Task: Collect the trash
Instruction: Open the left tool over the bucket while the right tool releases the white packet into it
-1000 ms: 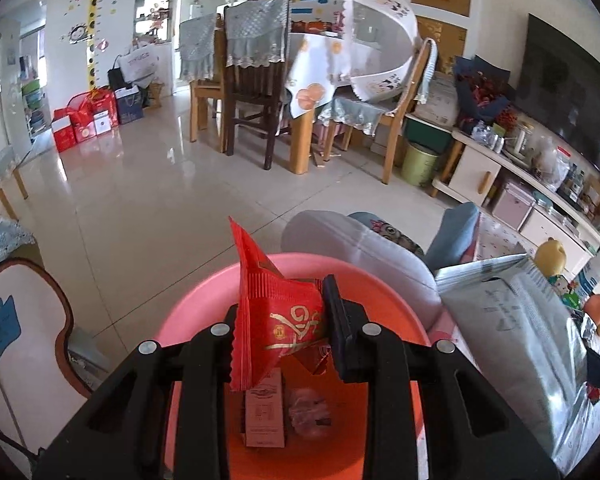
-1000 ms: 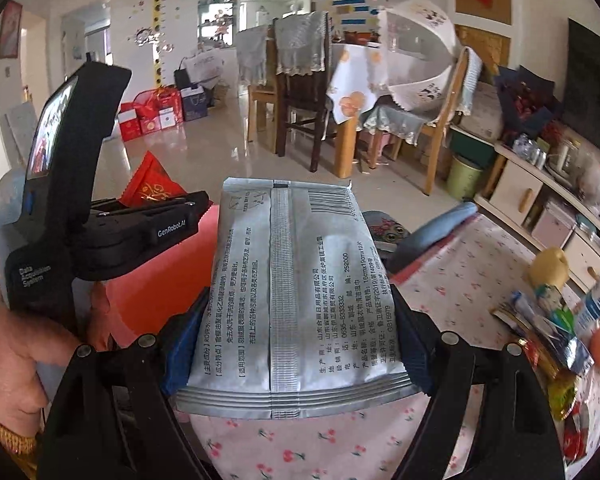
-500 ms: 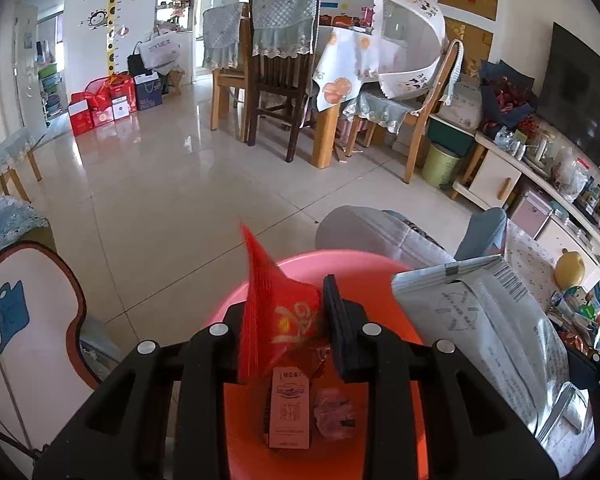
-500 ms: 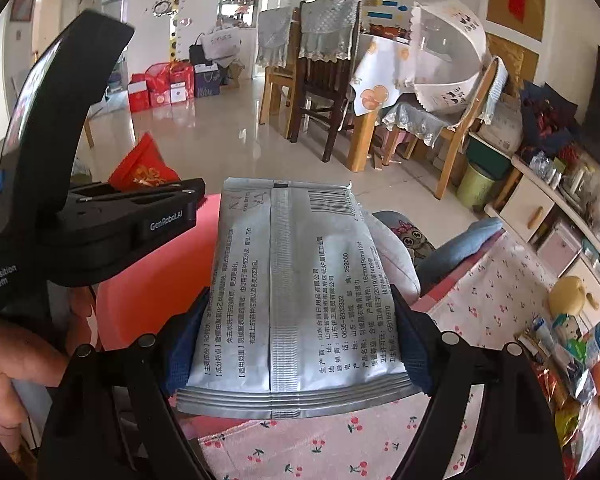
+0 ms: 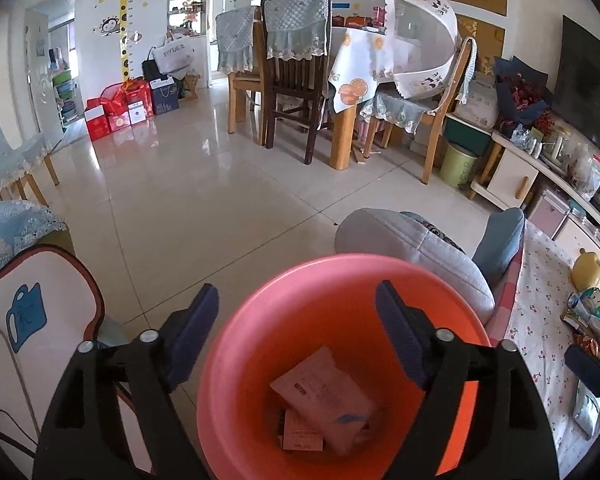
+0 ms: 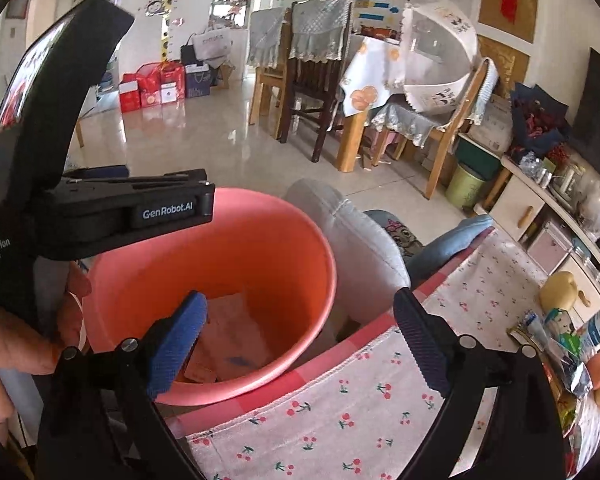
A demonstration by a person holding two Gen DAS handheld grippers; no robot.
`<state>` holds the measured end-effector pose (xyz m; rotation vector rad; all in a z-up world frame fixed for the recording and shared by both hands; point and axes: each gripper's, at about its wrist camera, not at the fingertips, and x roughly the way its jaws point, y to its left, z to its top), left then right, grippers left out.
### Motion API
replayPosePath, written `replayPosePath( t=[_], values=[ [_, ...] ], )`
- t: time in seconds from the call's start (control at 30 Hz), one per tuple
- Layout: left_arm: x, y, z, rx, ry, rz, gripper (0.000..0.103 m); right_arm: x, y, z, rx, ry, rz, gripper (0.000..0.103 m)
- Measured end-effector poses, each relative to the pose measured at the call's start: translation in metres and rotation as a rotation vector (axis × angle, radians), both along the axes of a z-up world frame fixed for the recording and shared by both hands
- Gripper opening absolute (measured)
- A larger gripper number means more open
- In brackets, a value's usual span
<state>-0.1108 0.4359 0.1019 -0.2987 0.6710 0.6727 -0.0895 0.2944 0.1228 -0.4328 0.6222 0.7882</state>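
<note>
Both grippers hang over the pink bin (image 5: pixel 260 320), jaws opening, nothing between them. Remaining wrappers (image 6: pixel 556 332) lie on the tabletop (image 6: pixel 340 420), far right; right gripper (image 6: pixel 300 320) nearer than left gripper (image 5: pixel 296 312).

The bin (image 5: pixel 260 320) is salmon-pink outside, orange within; the tablecloth (image 6: pixel 340 420) white with red cherries, pink-edged; the gripper pads (image 6: pixel 176 344) blue; the cushion (image 5: pixel 420 248) grey.
</note>
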Motion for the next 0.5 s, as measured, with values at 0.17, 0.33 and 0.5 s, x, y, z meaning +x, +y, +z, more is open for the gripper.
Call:
replayPosePath(
  t=[0.17,0.33,0.5],
  values=[
    [0.005,-0.008,0.002,0.008,0.001,-0.021,0.084,-0.001,-0.012,0.003,0.015,-0.007,-0.033,0.094],
    [0.01,-0.021,0.005,0.019,-0.002,-0.051,0.084,-0.004,-0.025,-0.002,0.014,0.001,-0.058,0.094],
    [0.016,-0.037,0.007,0.034,0.0,-0.087,0.084,-0.005,-0.04,-0.002,0.021,0.004,-0.085,0.094]
  ],
)
